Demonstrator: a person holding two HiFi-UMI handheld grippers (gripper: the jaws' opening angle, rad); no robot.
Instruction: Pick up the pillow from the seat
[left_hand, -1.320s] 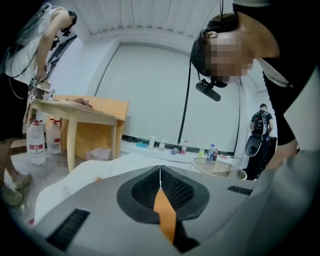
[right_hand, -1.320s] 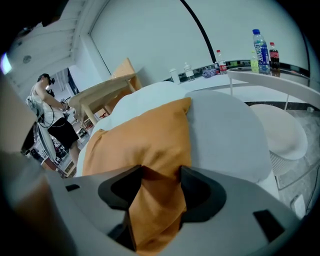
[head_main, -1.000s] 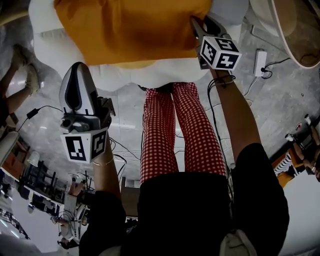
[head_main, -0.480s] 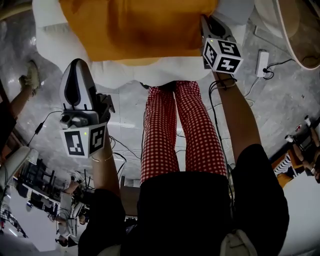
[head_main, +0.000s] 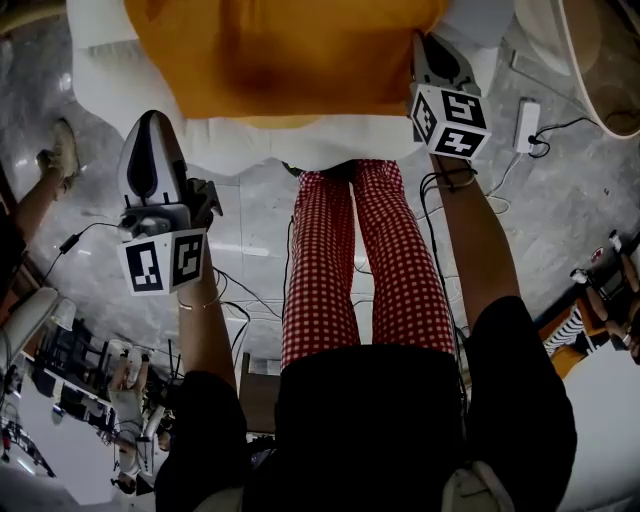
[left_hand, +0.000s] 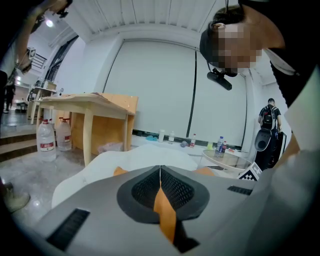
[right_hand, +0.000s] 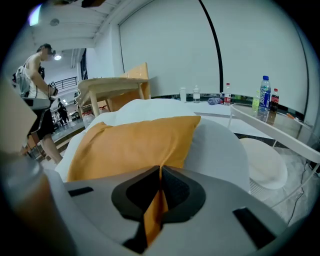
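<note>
Since the earlier frame the left gripper (head_main: 150, 125) has slid up the left side of the head view towards the front edge of the seat (head_main: 300, 145). The right gripper (head_main: 432, 55) has just been closing its jaws with the edge of the pillow (head_main: 290, 50) between them. Now the right gripper's jaws are clamped on that edge at the upper right of the head view. In the right gripper view the orange fabric puckers into the line where the two dark pads (right_hand: 176, 192) meet. The pillow lies across the top of the white seat, filling the upper middle of the head view, and in the right gripper view it spreads from the jaws up and to the left over the cushion. The left gripper's jaws are pressed together with nothing of the pillow between them. In its own view only two orange corners peek over its grey body, with the seat behind. Whether its tip touches the seat cannot be told. Red checked trousers (head_main: 350, 260) run down the middle of the head view over a marbled floor (head_main: 250, 220) with cables. A wooden table (left_hand: 90, 102) stands at the left of the left gripper view, and bottles (right_hand: 265, 97) at the right of the right gripper view.
</note>
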